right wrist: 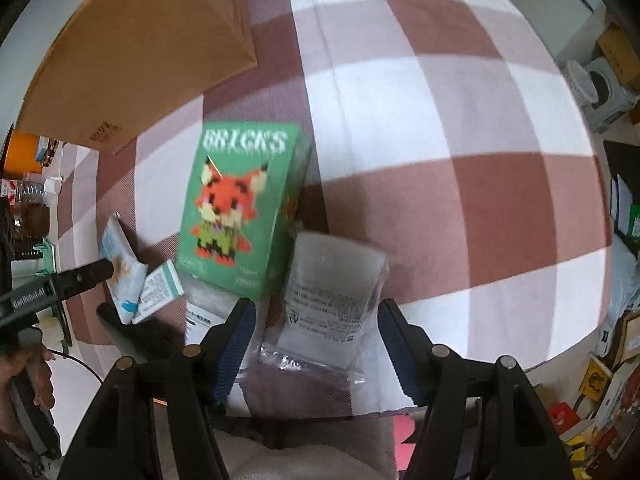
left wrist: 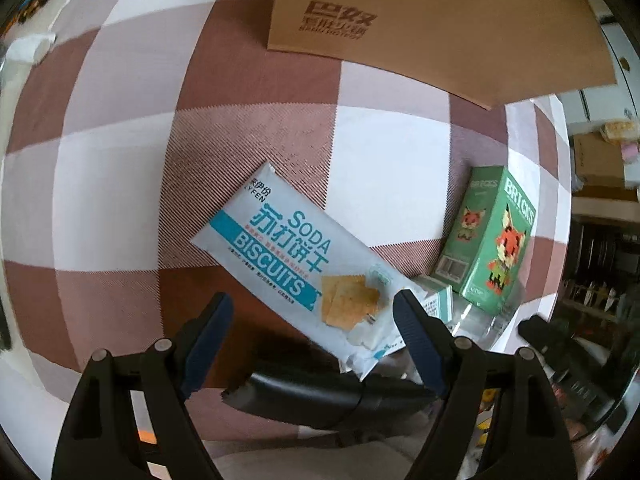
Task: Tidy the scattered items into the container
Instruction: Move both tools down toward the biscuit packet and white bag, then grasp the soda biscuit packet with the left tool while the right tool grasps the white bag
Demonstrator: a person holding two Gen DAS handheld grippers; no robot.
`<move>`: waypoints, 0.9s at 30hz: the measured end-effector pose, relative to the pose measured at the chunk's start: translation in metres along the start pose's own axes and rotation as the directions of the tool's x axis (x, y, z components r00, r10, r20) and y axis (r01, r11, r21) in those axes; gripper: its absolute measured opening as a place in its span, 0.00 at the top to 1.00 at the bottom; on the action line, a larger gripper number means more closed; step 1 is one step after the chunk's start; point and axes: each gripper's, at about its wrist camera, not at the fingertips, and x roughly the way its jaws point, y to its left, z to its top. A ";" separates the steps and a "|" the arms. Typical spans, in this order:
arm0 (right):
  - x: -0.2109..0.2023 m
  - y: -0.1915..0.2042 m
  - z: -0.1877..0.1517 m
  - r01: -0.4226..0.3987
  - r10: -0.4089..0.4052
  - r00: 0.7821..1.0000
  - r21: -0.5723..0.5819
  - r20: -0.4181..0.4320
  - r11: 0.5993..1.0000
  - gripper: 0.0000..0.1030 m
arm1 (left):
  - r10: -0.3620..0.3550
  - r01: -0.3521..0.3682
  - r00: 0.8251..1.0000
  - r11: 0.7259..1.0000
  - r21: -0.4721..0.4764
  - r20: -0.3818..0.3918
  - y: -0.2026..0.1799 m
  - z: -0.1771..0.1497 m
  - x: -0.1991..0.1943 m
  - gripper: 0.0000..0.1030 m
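Both my grippers are released: left gripper [left wrist: 314, 322] over the biscuit packet [left wrist: 296, 258], right gripper [right wrist: 316, 340] over the clear bag [right wrist: 332, 300]. Slippery bags might slide out.

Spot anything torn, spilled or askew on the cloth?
Biscuit packet lies askew, its near end ragged, maybe torn open; nothing visibly spilled. Green box and clear bag look intact, still outside the cardboard box.

Two wrist fisheyes, both looking steeply down, close over checked cloth [left wrist: 392, 184] (sharing the green bricks box [right wrist: 236, 208])
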 end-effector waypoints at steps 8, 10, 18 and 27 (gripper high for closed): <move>0.022 -0.002 -0.007 0.009 -0.009 1.000 0.017 0.012 1.000 0.37 | -0.067 0.068 0.998 0.984 -0.164 0.012 0.018 0.006 0.019 0.12; 0.028 -0.002 -0.009 0.015 -0.015 1.000 0.019 0.009 1.000 0.37 | -0.081 0.082 0.997 0.977 -0.199 0.010 0.022 0.006 0.023 0.09; 0.042 -0.001 -0.009 0.036 -0.036 0.999 0.021 0.005 0.999 0.37 | -0.070 0.083 0.996 0.962 -0.261 0.059 0.024 0.013 0.030 0.06; 0.047 0.014 -0.011 0.159 -0.155 0.986 -0.067 0.053 0.985 0.35 | 0.019 0.005 0.992 0.981 -0.194 0.121 0.011 0.017 0.024 0.20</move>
